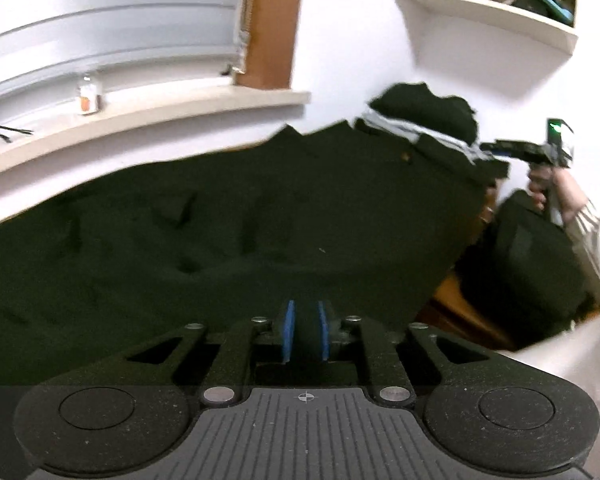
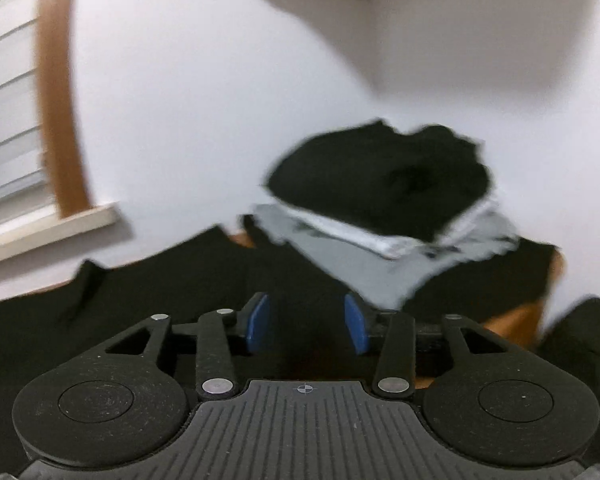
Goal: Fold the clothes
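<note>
Left wrist view: dark garment (image 1: 220,220) pinched between left tongs (image 1: 305,334).

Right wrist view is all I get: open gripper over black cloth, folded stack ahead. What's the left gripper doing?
Observer: The left gripper is nearly closed, and a fold of the garment looks pinched between its pads.
Operator: How does the garment lie on that side?
Observer: Broad and mostly flat with a few wrinkles, running far left past your frame.
Operator: Anything on the sill?
Observer: A small jar stands on the sill, with a black cable lying left of it.
</note>
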Demonstrator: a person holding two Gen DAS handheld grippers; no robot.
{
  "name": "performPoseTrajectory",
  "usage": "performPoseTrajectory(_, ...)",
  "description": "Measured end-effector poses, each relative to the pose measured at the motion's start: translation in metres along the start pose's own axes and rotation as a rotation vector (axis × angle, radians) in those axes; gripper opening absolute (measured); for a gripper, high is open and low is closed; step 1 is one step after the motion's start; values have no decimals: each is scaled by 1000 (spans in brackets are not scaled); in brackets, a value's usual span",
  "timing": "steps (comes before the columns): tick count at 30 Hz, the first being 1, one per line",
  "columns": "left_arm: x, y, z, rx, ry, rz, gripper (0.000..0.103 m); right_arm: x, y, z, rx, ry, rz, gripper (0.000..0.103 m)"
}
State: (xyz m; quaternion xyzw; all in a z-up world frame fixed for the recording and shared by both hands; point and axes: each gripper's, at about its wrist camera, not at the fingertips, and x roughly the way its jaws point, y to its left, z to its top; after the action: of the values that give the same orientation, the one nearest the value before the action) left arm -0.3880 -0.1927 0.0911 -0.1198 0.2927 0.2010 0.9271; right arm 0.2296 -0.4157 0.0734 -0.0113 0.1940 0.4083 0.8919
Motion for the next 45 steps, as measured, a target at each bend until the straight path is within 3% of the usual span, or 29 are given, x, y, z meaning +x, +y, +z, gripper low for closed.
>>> performPoseTrajectory(6,7,12,0,-26,14,42,16,12,32,-4,-42,27,145,44)
performPoseTrajectory(19,21,26,3,-23,30,73,17,24,60,-19,-141,112,269,39)
performPoseTrajectory(22,39,37,26,-6,4,97,17,32,66,-29,-170,140,274,39)
performPoseTrajectory(27,90,48,70,48,2,103,27,44,61,-44,-165,172,244,39)
performPoseTrajectory(30,128,48,80,104,76,98,40,48,57,-50,-180,187,221,39)
performPoseTrajectory(35,167,54,78,156,166,137,41,50,48,-56,-182,170,221,39)
performPoseTrajectory(36,169,56,76,154,175,123,38,49,48,-56,-189,166,218,39)
performPoseTrajectory(37,171,57,75,162,182,112,28,49,48,-57,-198,161,215,39)
performPoseTrajectory(38,172,57,73,171,187,100,10,49,48,-59,-206,155,216,39)
performPoseTrajectory(39,173,57,73,175,187,90,6,49,48,-59,-208,152,218,39)
performPoseTrajectory(42,157,57,80,175,101,122,4,49,44,-59,-200,150,224,38)
performPoseTrajectory(45,119,73,100,36,-112,162,3,46,44,-61,-206,143,216,38)
